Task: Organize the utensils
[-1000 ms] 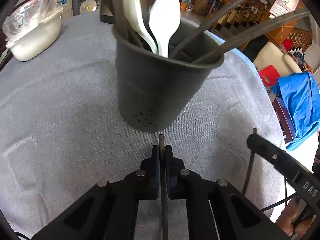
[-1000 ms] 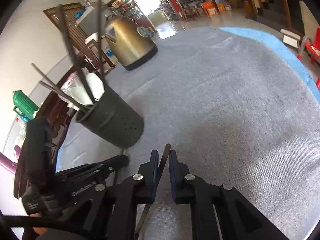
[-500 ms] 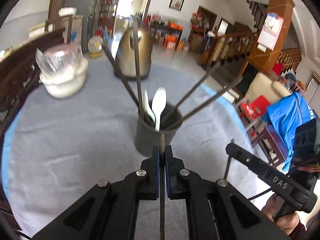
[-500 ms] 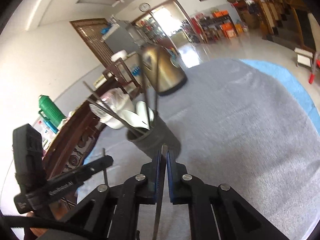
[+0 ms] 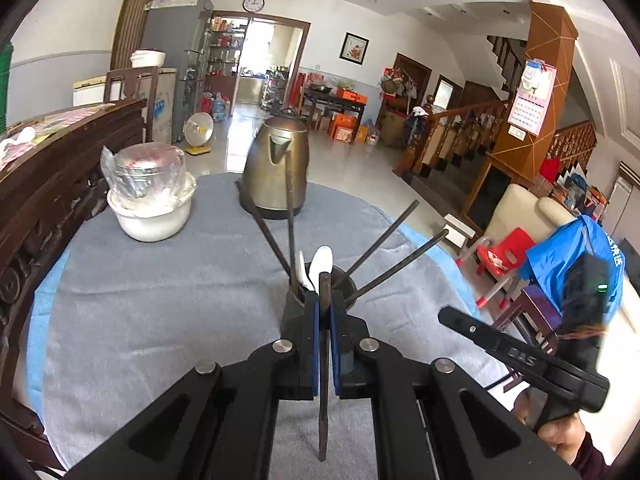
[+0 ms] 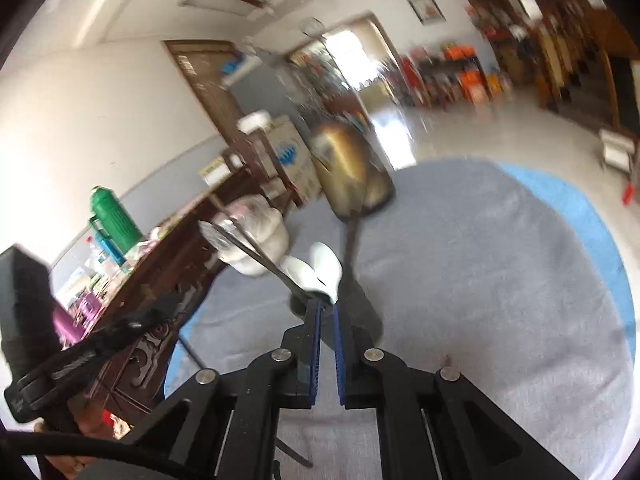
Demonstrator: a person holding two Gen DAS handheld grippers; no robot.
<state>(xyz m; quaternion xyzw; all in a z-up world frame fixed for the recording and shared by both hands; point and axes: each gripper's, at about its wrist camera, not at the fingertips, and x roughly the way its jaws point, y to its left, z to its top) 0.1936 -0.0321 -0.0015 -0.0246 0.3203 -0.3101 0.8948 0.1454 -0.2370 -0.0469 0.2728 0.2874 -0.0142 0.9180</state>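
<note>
The left wrist view alone shows the left tool (image 5: pixel 324 304) clenched on a thin dark chopstick (image 5: pixel 323 380), its tip before the round dark utensil holder (image 5: pixel 294 316) at mid-counter (image 5: pixel 160 320); the blurred right view shows the right tool (image 6: pixel 326 312) nearly closed with a chopstick (image 6: pixel 294 454) below it, grip unclear; white glossy spoons (image 6: pixel 326 266) at twelve o'clock; grey cloth texture.

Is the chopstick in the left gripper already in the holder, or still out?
Out. The left gripper is shut on the chopstick, whose tip shows above the pads, short of the dark holder standing upright behind it.
</note>
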